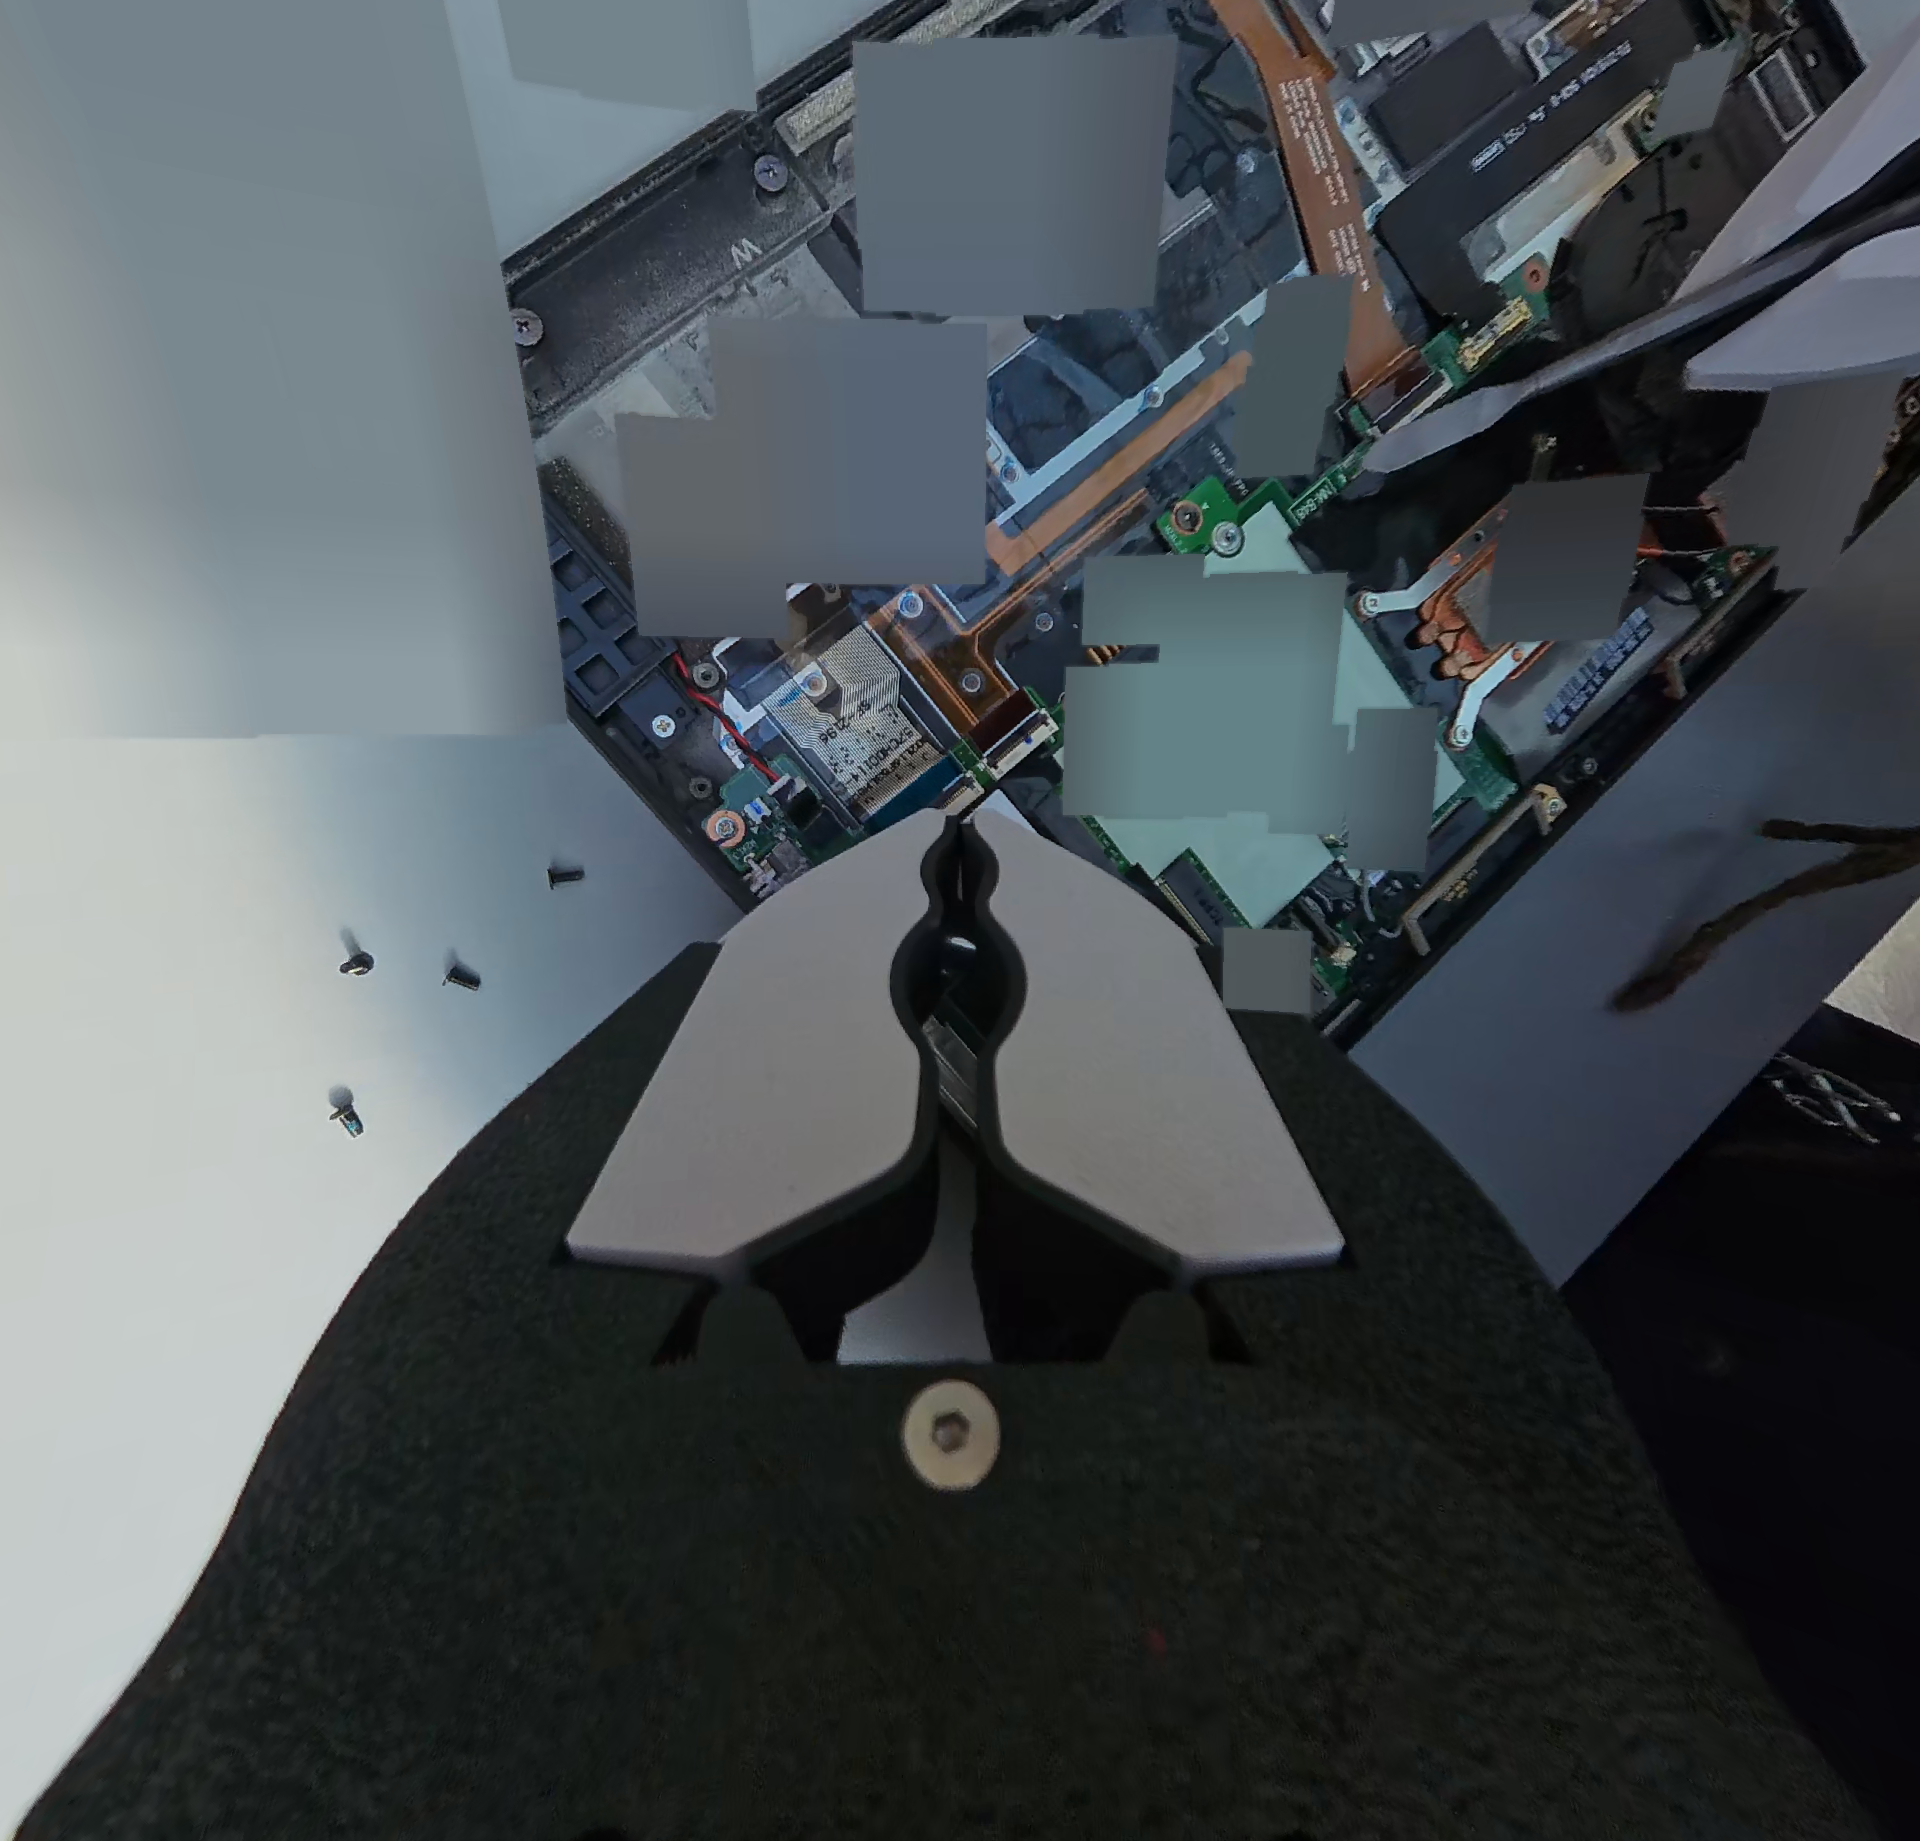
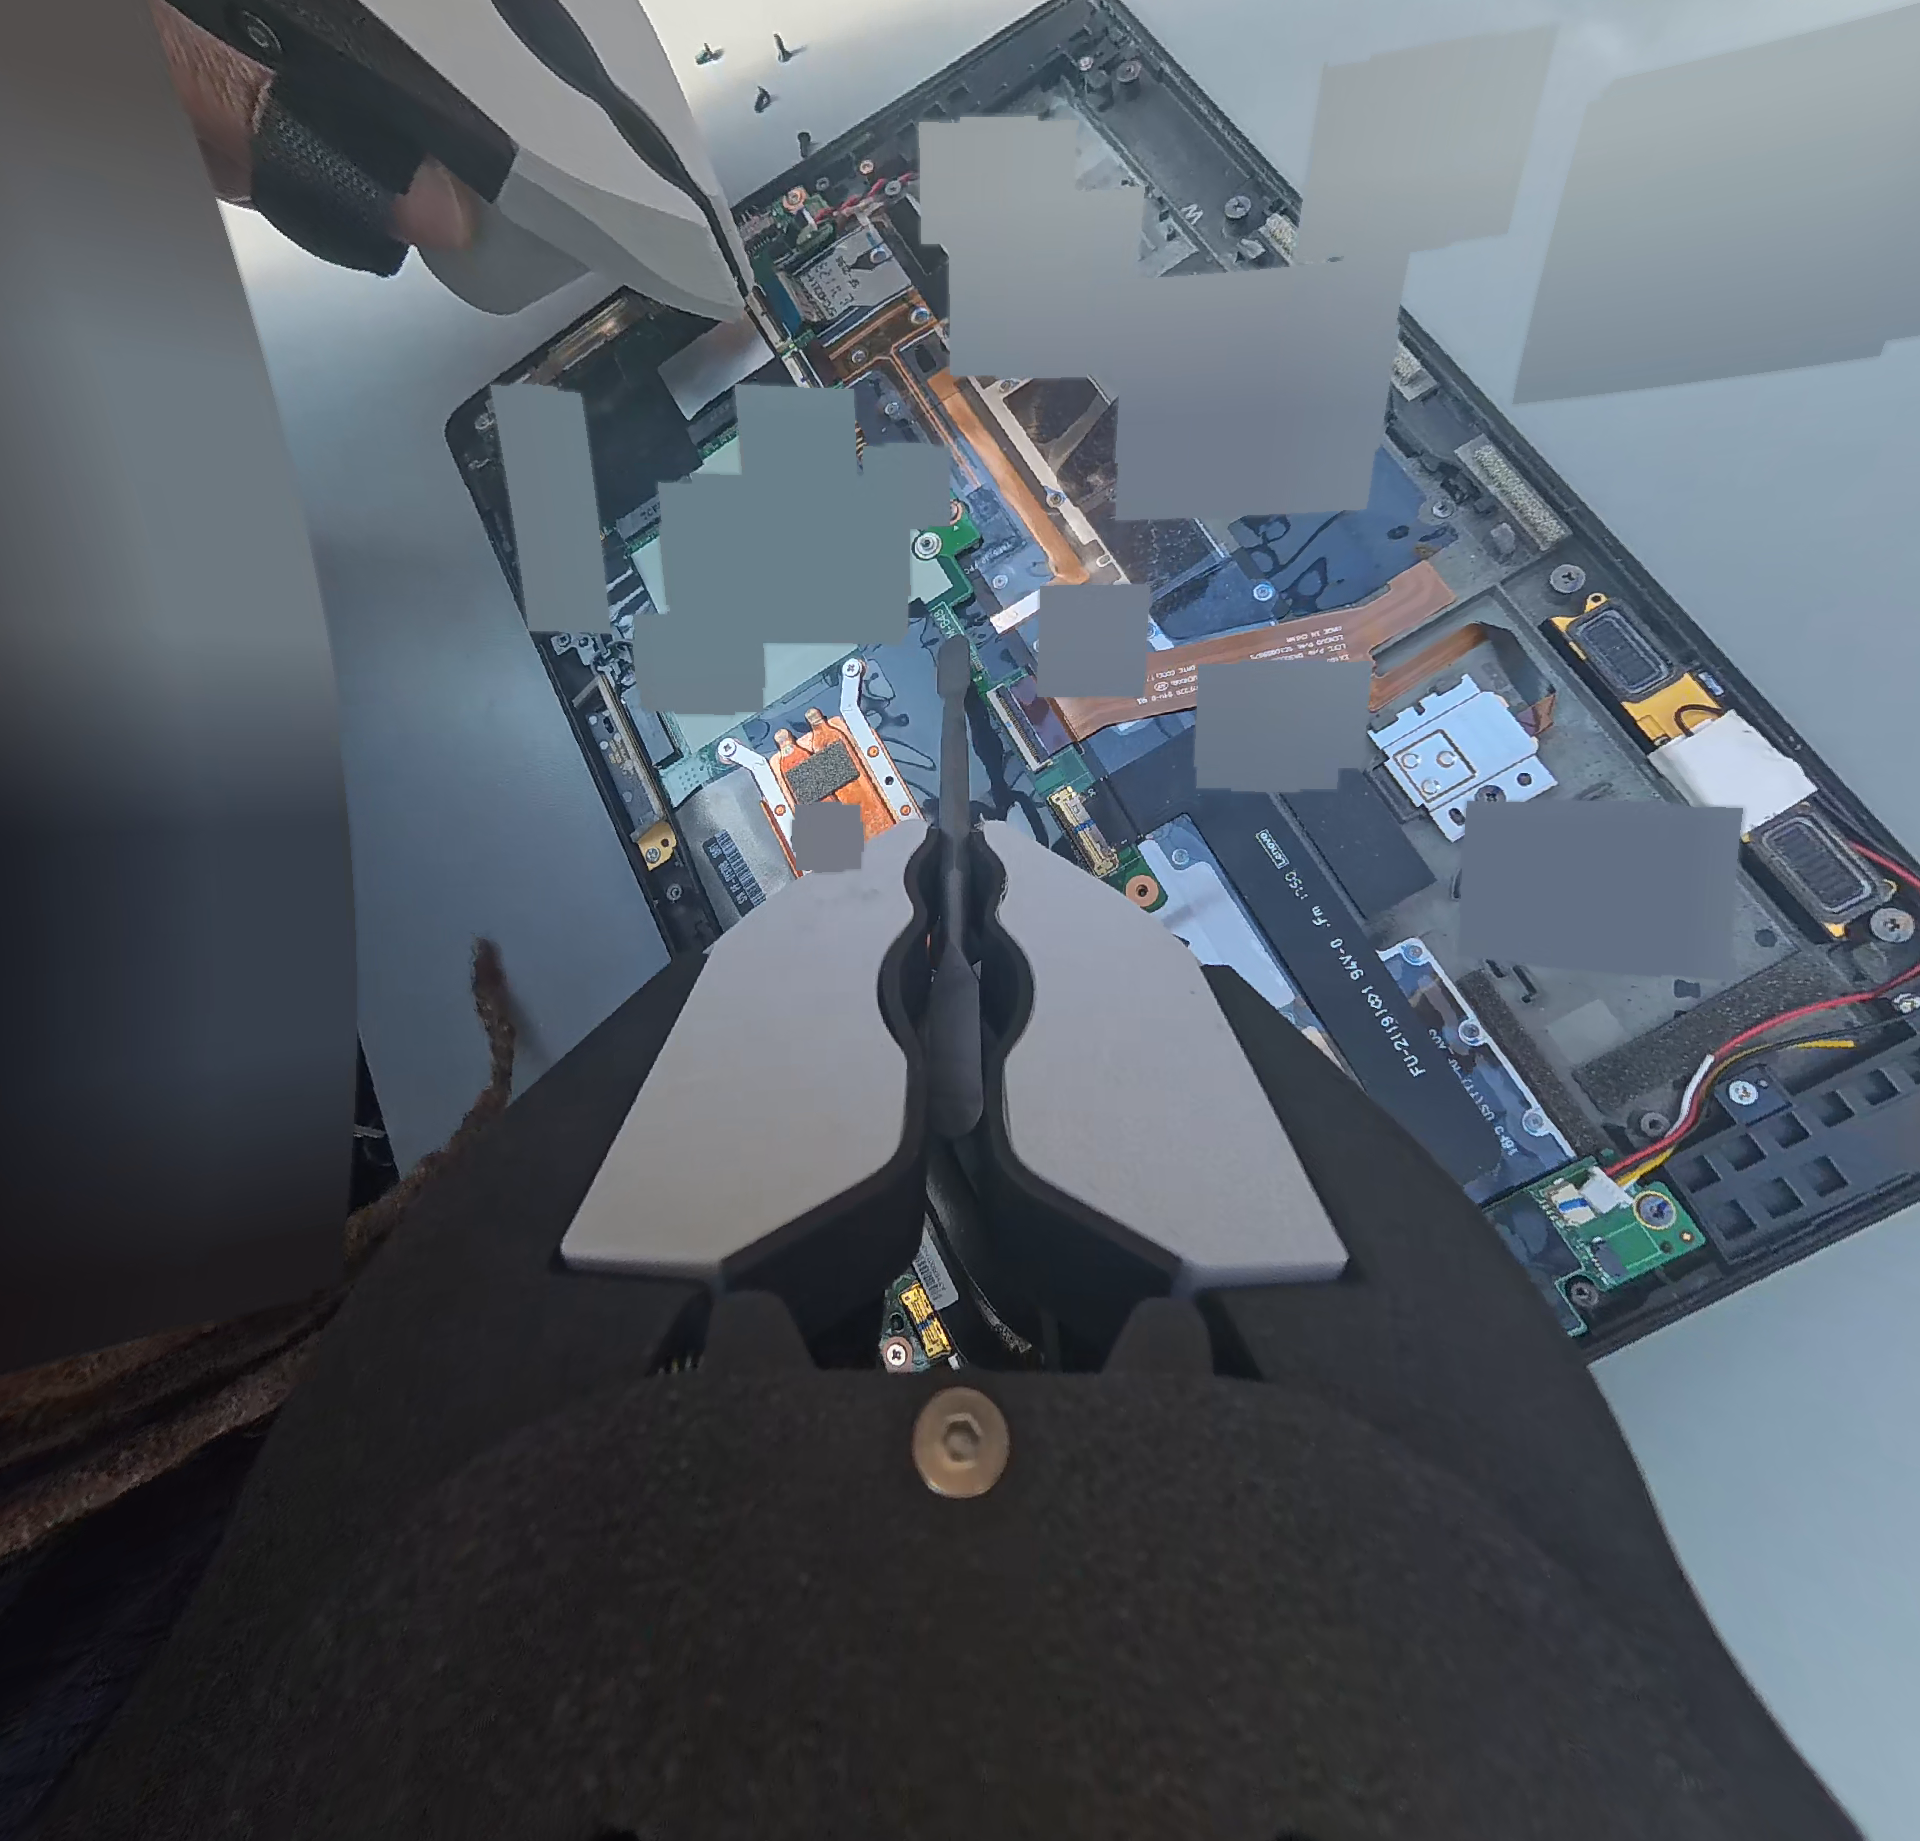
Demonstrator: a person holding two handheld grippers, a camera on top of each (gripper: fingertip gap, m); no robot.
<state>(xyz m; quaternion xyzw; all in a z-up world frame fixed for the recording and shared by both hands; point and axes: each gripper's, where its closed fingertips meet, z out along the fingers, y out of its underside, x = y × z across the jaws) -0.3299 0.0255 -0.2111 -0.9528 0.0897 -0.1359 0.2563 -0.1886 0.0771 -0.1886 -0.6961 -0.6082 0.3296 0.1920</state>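
Two grippers work over an opened laptop point(image 2: 1475, 586) on the desk point(image 1: 208, 1272): right gripper point(image 2: 958, 835) clamps a black spudger point(image 2: 952, 752); left gripper point(image 1: 958, 827) fingers pinched together at a ribbon connector point(image 1: 1013, 742), loose screws point(image 1: 457, 976) beside.

Place: you're at an electronics repair bench | evidence: opened laptop point(image 2: 1091, 565) with exposed boards, loose screws point(image 1: 353, 963) on a pale table point(image 1: 208, 1272)

Grey patches mask much of the opened laptop point(image 2: 1455, 586); the left gripper point(image 1: 958, 827) fingertips hide any thing pinched between them.
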